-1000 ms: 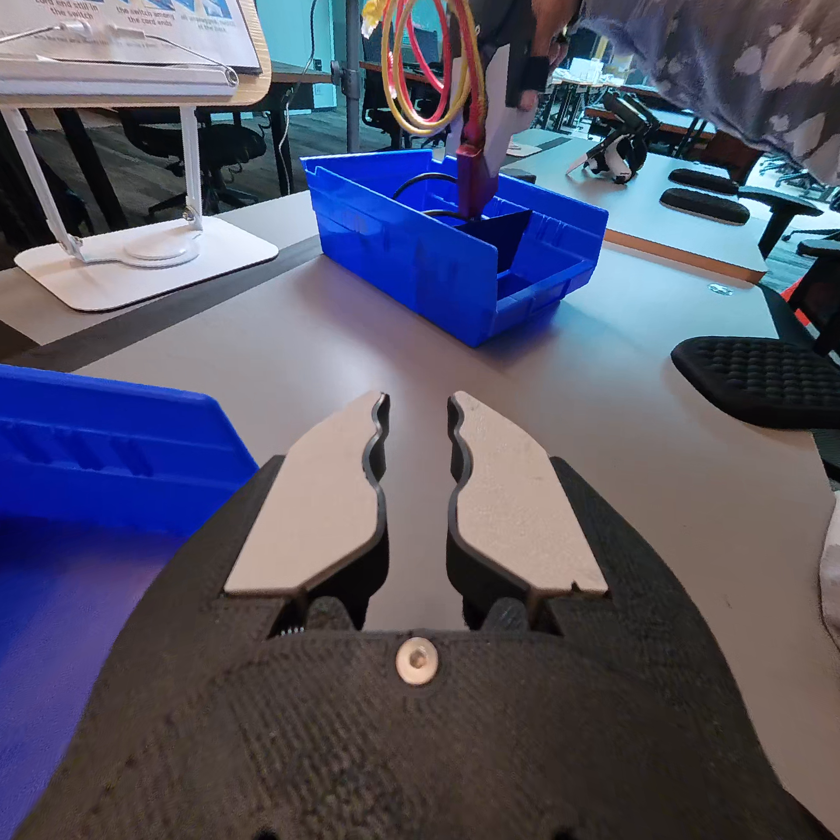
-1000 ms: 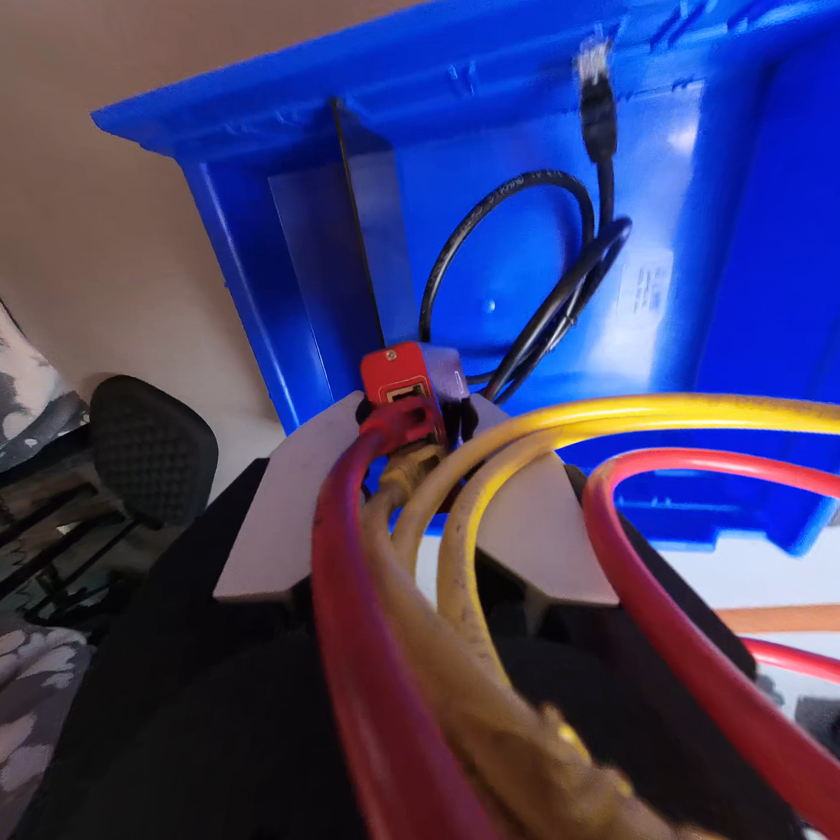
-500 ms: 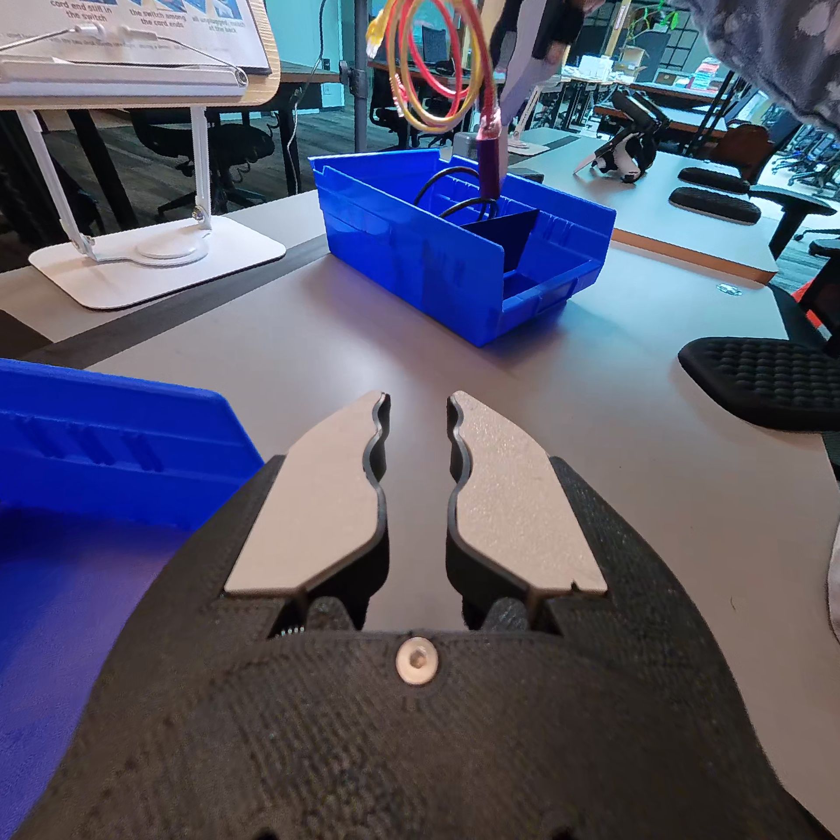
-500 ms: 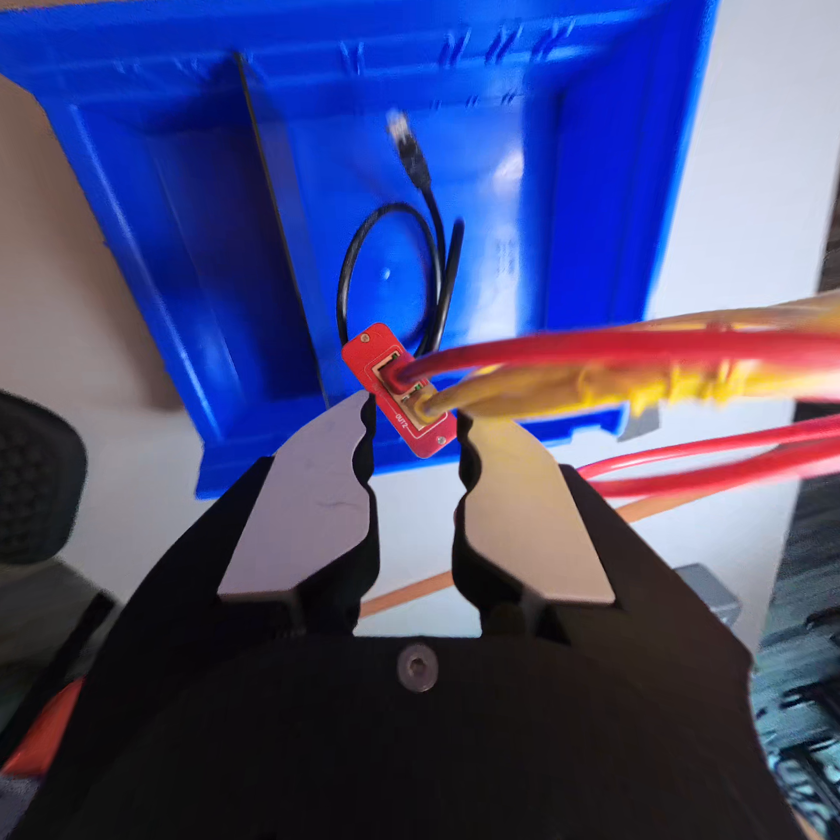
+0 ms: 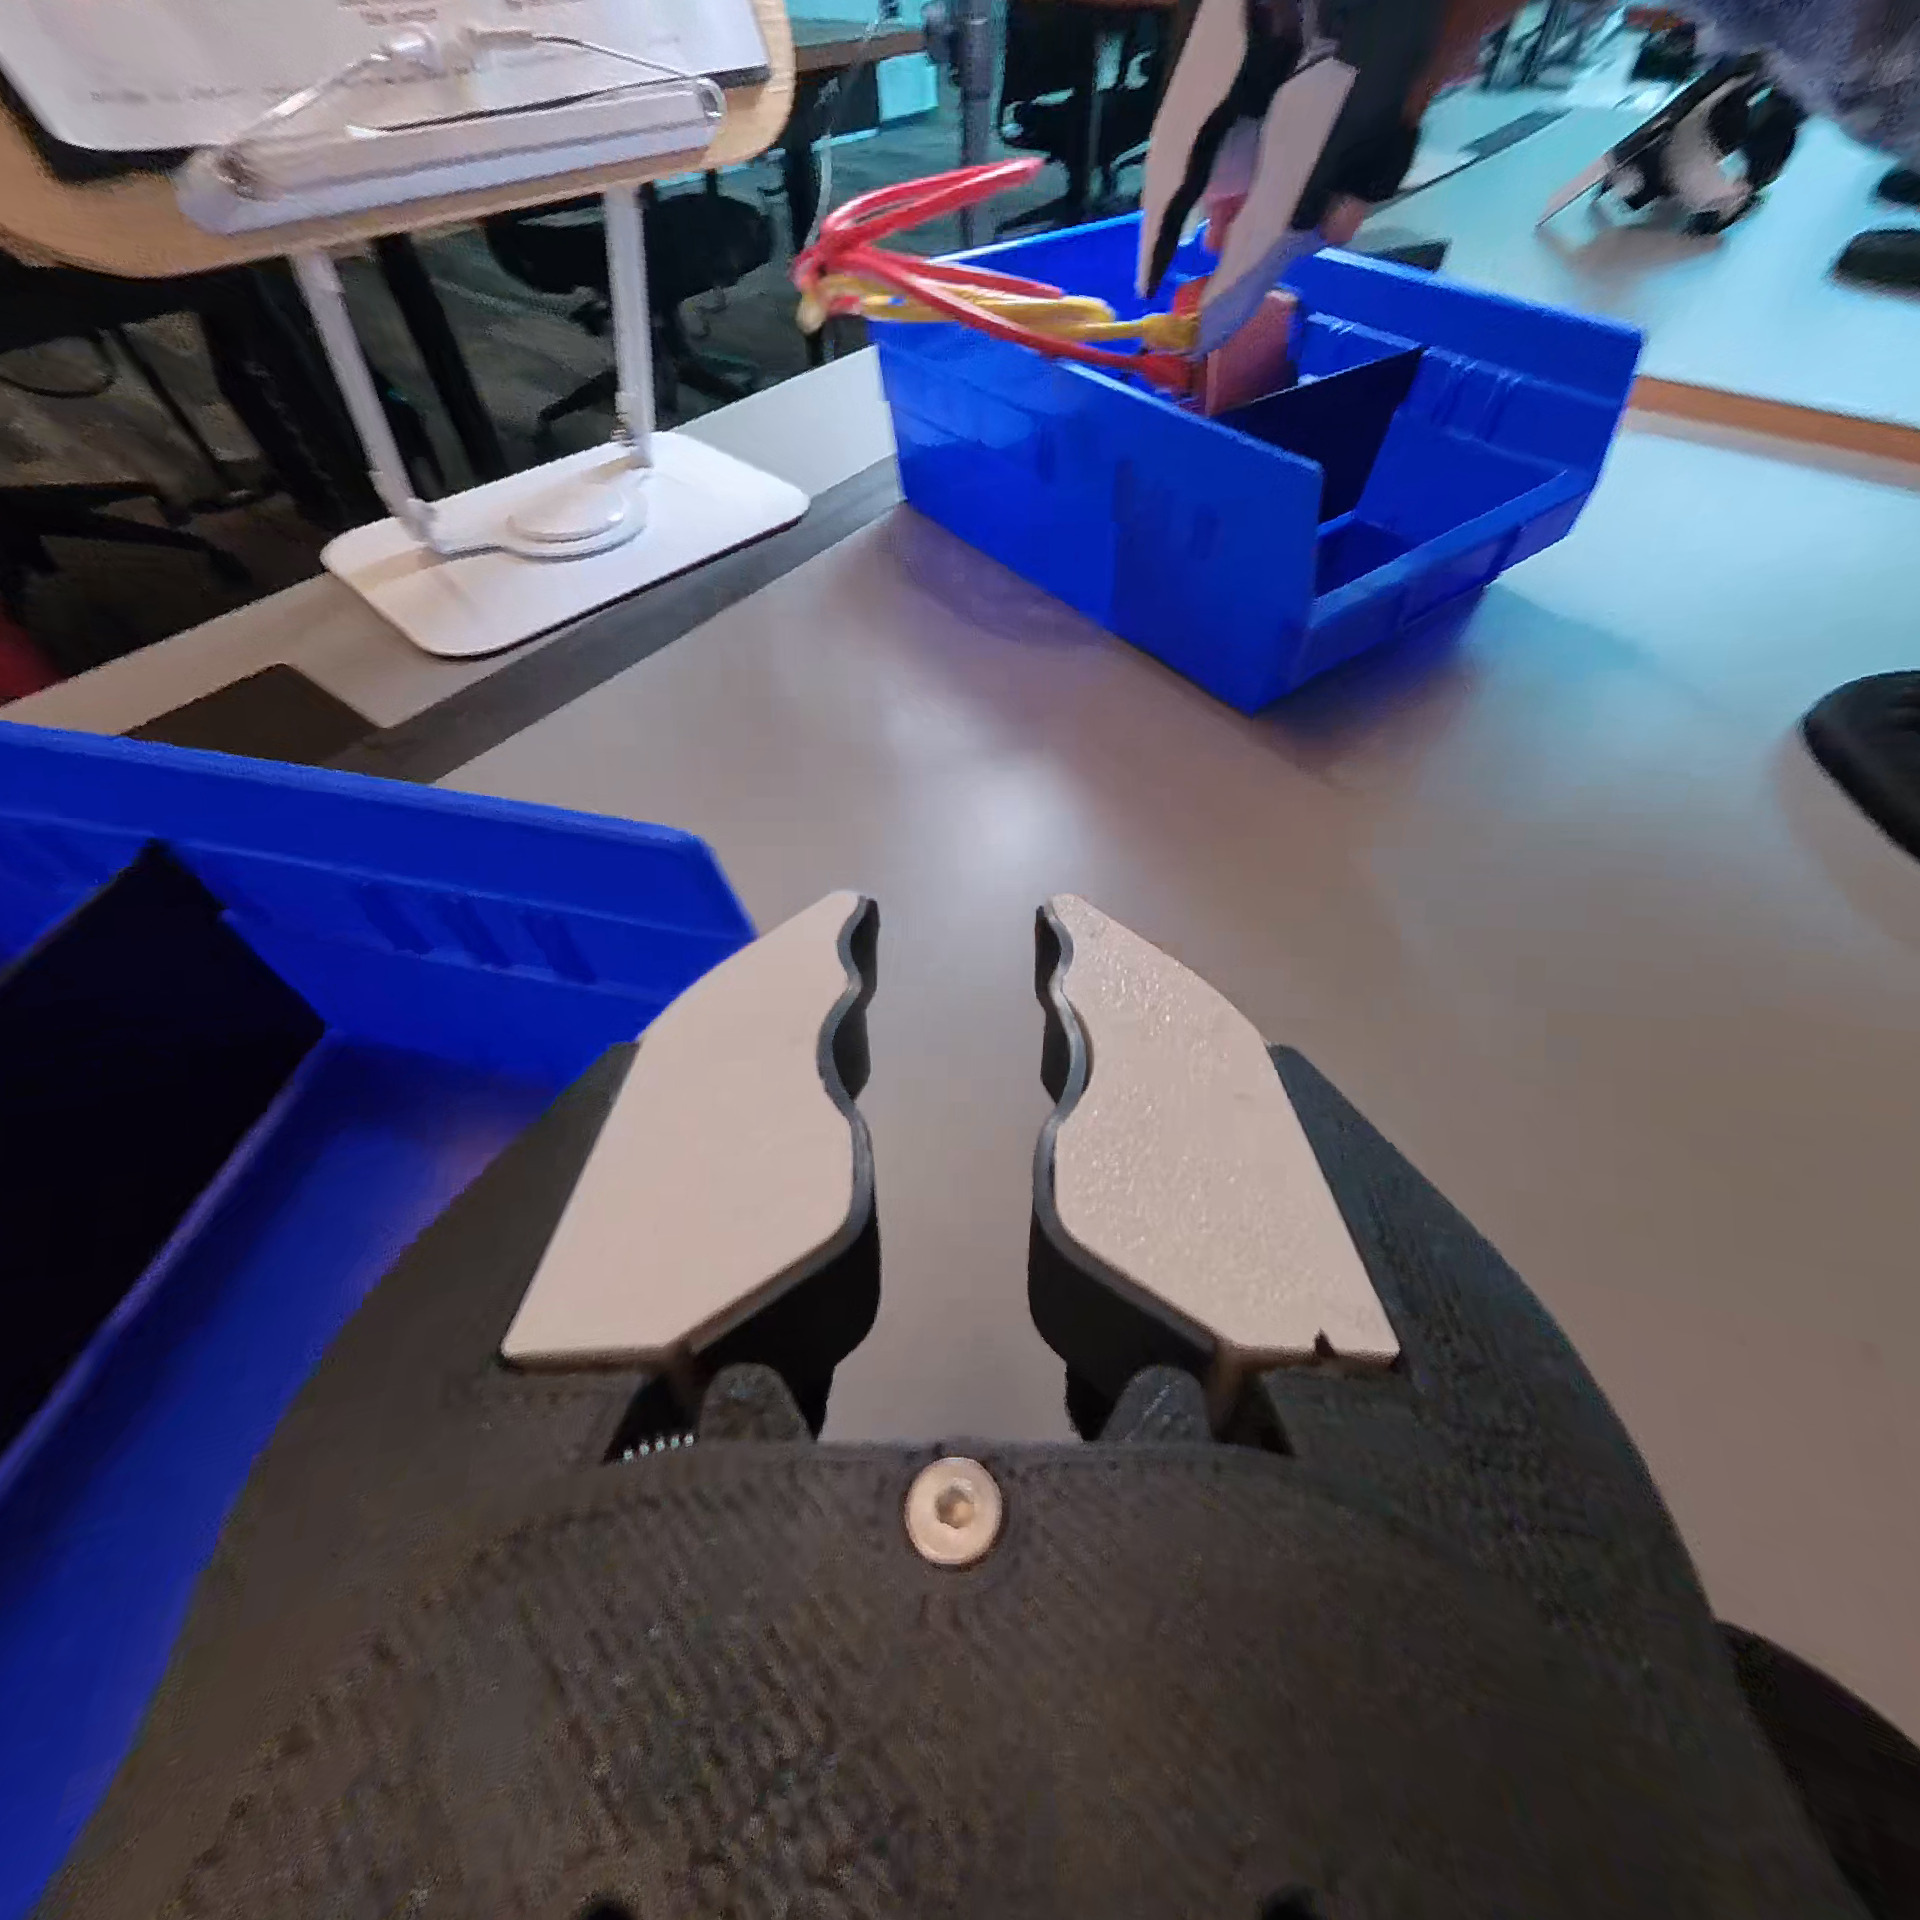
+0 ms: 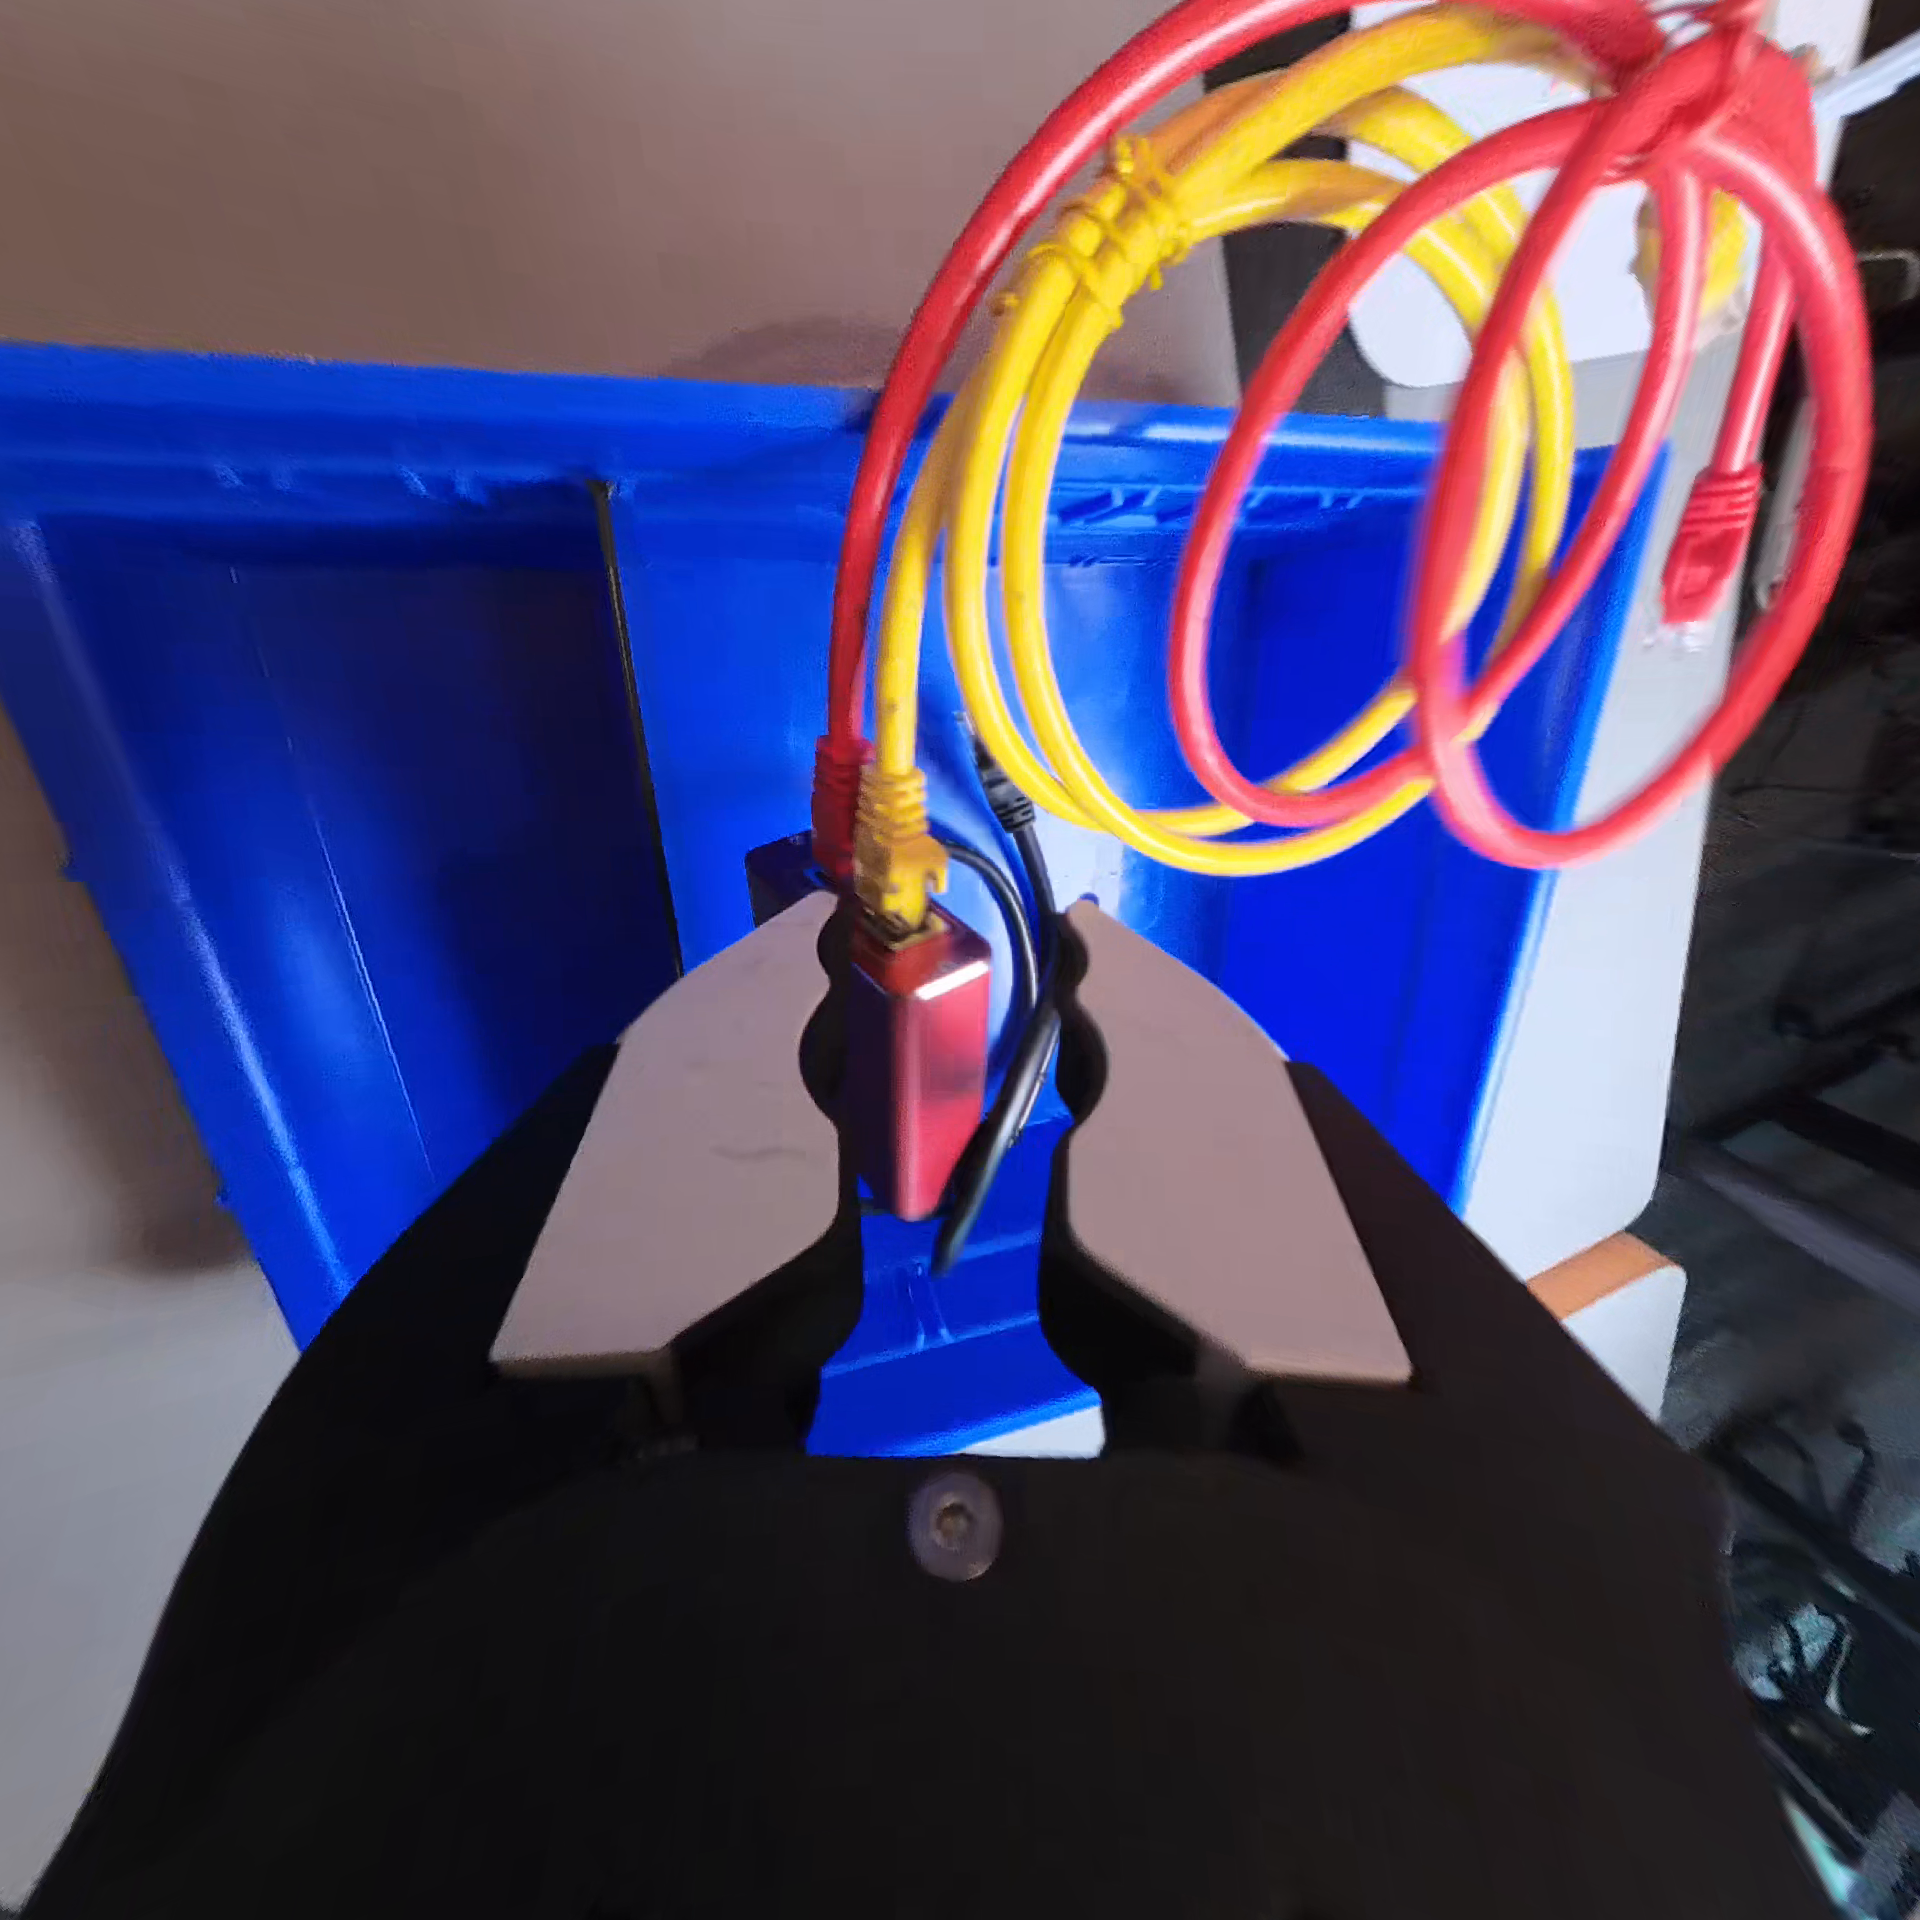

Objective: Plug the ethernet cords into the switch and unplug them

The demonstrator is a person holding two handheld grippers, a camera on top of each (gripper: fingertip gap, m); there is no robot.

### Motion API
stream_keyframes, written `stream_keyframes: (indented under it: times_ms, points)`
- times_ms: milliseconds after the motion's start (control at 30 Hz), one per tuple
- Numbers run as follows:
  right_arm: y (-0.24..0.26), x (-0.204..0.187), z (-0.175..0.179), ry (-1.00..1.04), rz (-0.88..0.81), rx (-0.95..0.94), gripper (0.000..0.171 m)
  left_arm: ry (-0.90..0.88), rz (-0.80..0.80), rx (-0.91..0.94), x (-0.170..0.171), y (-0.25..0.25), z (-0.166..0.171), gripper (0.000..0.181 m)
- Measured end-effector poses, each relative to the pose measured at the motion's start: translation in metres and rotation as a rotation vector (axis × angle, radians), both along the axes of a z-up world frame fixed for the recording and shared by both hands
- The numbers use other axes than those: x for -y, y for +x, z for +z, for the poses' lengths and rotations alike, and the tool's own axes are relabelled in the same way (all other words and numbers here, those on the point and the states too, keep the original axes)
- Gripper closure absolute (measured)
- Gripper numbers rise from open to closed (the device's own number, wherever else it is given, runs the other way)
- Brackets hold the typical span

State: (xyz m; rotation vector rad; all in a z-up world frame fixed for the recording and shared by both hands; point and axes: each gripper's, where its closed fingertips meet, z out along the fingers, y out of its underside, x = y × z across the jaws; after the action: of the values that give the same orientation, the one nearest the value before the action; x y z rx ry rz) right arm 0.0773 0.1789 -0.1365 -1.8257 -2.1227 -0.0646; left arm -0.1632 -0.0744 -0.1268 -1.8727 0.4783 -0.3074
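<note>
Since half a second ago, the right gripper (image 6: 951, 935) has spread apart, leaving the red switch (image 6: 920, 1070) upright between its fingers in the far blue bin (image 5: 1195, 520), cords (image 6: 1299, 520) upward. Left gripper (image 5: 956, 925) apart, empty, lower-centre.

The left gripper (image 5: 956, 935) is built of a black, ribbed printed body on which two flat grey fingers (image 5: 717, 1132) with wavy black inner edges are mounted. A silver hex screw (image 5: 953, 1509) is set in the middle of the body. The right gripper (image 6: 940, 925) is made alike, with a dark screw (image 6: 953, 1527). A patterned grey sleeve (image 5: 1860, 62) is worn.
</note>
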Motion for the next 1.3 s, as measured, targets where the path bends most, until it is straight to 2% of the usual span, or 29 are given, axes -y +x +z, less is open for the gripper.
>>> stream_keyframes:
  times_ms: [167, 267, 367, 467, 633, 733, 767, 800, 967, 1033, 1167, 1300]
  points:
    - [0.005, 0.014, 0.038, 0.127, -0.062, -0.199, 0.126, -0.012, 0.111, -0.150, 0.008, -0.041, 0.006, 0.145]
    - [0.003, 0.060, 0.056, 0.076, -0.054, -0.385, 0.124, -0.068, 0.170, -0.252, 0.012, -0.066, -0.001, 0.141]
    - [0.004, 0.109, 0.051, 0.041, -0.030, -0.489, 0.116, -0.126, 0.201, -0.354, 0.014, -0.082, -0.010, 0.136]
    - [0.014, 0.137, 0.015, 0.085, -0.023, -0.444, 0.113, -0.217, 0.187, -0.442, 0.014, -0.085, -0.027, 0.129]
    - [0.027, 0.136, -0.054, 0.136, -0.010, -0.188, 0.112, -0.416, 0.138, -0.617, 0.007, -0.095, -0.067, 0.119]
    - [0.030, 0.128, -0.077, 0.134, 0.032, -0.067, 0.129, -0.499, 0.054, -0.553, 0.000, -0.087, -0.073, 0.129]
    - [0.029, 0.130, -0.083, 0.115, 0.058, -0.047, 0.135, -0.531, 0.008, -0.545, 0.000, -0.082, -0.075, 0.140]
    - [0.027, 0.133, -0.086, 0.104, 0.087, -0.039, 0.144, -0.550, -0.027, -0.548, -0.001, -0.078, -0.076, 0.146]
    - [0.027, 0.130, -0.086, 0.214, 0.104, -0.028, 0.143, -0.721, -0.135, -0.585, 0.000, -0.067, -0.104, 0.140]
    - [0.030, 0.132, -0.086, 0.224, 0.104, -0.025, 0.143, -0.691, -0.144, -0.574, -0.012, -0.062, -0.103, 0.157]
    - [0.028, 0.154, -0.085, 0.223, 0.159, -0.084, 0.143, -0.646, -0.199, -0.632, -0.027, -0.037, -0.103, 0.157]
    - [0.022, 0.189, -0.085, 0.236, 0.206, -0.106, 0.143, -0.568, -0.359, -0.717, -0.043, 0.026, -0.102, 0.156]
